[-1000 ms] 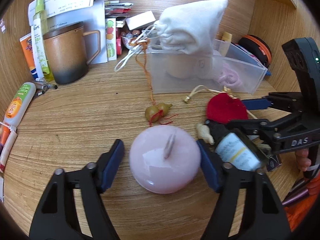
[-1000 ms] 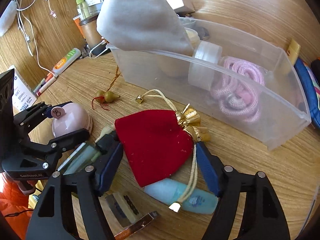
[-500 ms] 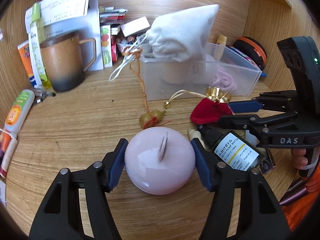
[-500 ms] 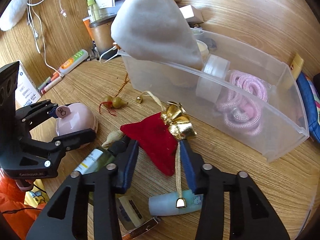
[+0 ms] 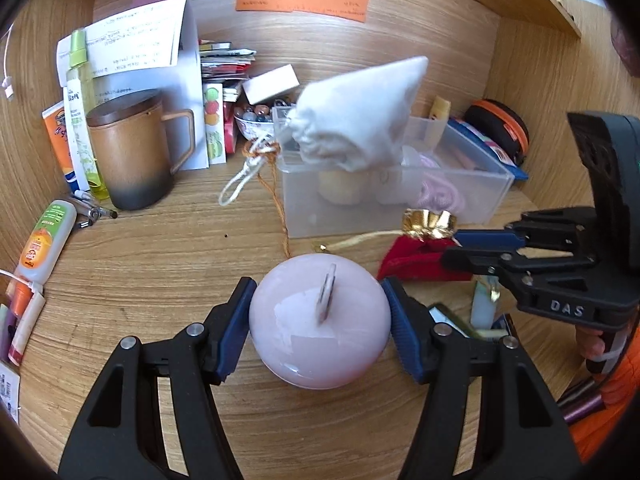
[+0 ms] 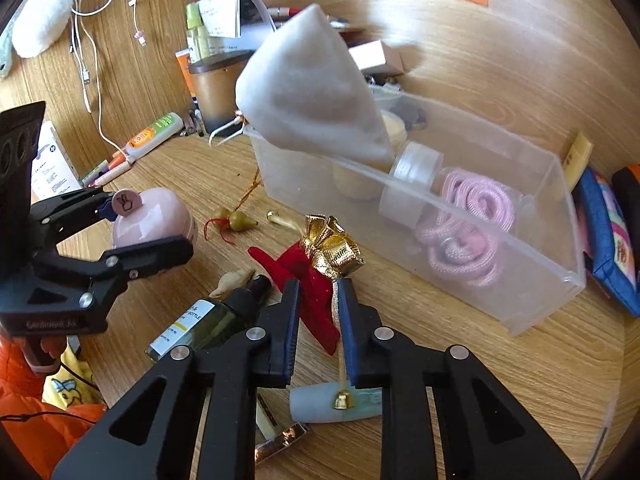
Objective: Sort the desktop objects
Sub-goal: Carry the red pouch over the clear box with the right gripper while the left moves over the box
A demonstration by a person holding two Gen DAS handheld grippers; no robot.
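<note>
A glossy pink round container [image 5: 320,344] with a small tab on its lid sits between the blue pads of my left gripper [image 5: 318,304], which press on both its sides. In the right wrist view the same pink container [image 6: 160,216] is in the left gripper [image 6: 148,226] at the left. My right gripper [image 6: 319,286] is shut on a red velvet pouch [image 6: 292,264] with a gold top and cord, which is squeezed into a narrow fold. Seen from the left wrist, the right gripper [image 5: 450,247] holds the pouch [image 5: 412,264] just in front of the clear plastic box [image 5: 400,200].
The clear box [image 6: 480,248] holds a white cloth bag [image 6: 308,92], small jars and pink cord. On the wooden desk lie a gourd charm [image 6: 236,220], a dark bottle [image 6: 208,324] and a pale tube [image 6: 320,404]. A brown mug [image 5: 132,156], tubes and papers stand at the back left.
The right jaws have closed on the red pouch, bunching it up from flat. The left pads have closed from a gap onto the pink container's sides.
</note>
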